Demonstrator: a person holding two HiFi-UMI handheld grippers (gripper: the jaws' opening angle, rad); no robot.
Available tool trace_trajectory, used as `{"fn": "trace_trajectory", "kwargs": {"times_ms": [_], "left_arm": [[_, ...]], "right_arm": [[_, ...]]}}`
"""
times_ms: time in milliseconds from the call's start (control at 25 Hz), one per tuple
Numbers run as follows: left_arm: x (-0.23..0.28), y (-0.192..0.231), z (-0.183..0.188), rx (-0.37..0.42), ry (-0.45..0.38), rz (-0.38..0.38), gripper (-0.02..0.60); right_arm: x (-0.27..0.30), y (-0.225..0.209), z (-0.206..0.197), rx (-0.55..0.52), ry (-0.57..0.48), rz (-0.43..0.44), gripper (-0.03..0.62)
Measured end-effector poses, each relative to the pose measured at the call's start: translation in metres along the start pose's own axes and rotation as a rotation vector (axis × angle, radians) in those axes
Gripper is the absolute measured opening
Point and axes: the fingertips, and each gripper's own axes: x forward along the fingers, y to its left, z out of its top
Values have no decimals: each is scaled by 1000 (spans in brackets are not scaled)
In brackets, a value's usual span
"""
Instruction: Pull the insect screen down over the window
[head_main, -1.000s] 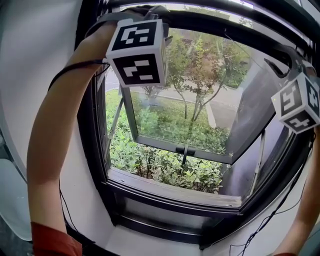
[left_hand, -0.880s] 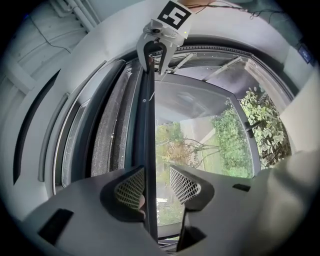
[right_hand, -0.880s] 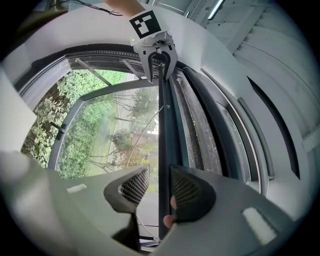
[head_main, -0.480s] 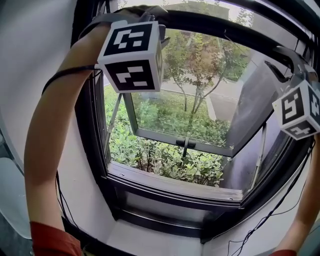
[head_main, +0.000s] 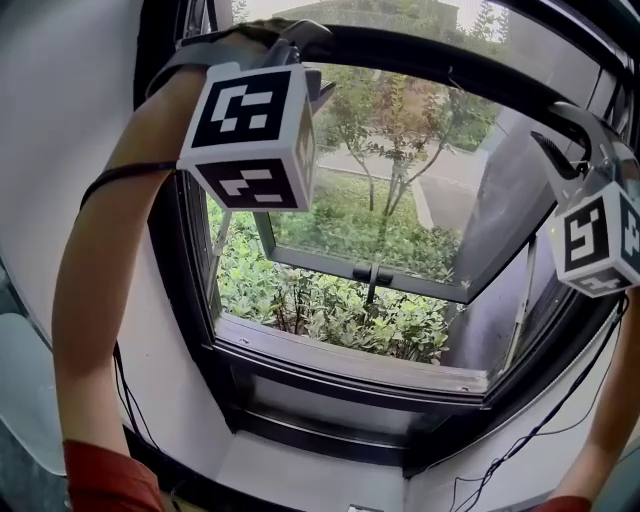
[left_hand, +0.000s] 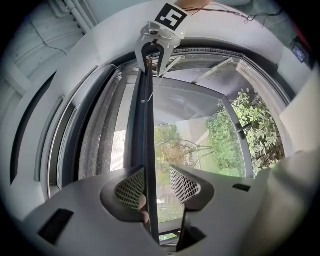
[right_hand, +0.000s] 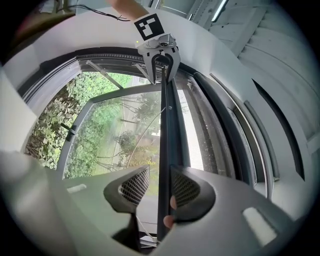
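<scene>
While the window (head_main: 340, 365) opening lies almost wholly uncovered, the insect screen's pull bar (head_main: 440, 66) sits high across its top. The left gripper (left_hand: 156, 182) and right gripper (right_hand: 159, 187) each straddle it with jaws parted, unclenched, one pad (left_hand: 131, 189) bearing on it. Lowering both ends evenly should stop the bar skewing or slipping free.

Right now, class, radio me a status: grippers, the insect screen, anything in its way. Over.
Jaws open: left gripper and right gripper straddle screen bar. Bar high, near the top. Open sash tilts outward, away from bar.
</scene>
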Motion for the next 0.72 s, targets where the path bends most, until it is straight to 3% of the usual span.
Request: {"fn": "trace_trajectory", "kwargs": {"times_ms": [720], "left_arm": [[-13, -42, 3, 8, -16, -7, 160]], "right_arm": [[-16, 46, 2, 25, -27, 33, 141]]}}
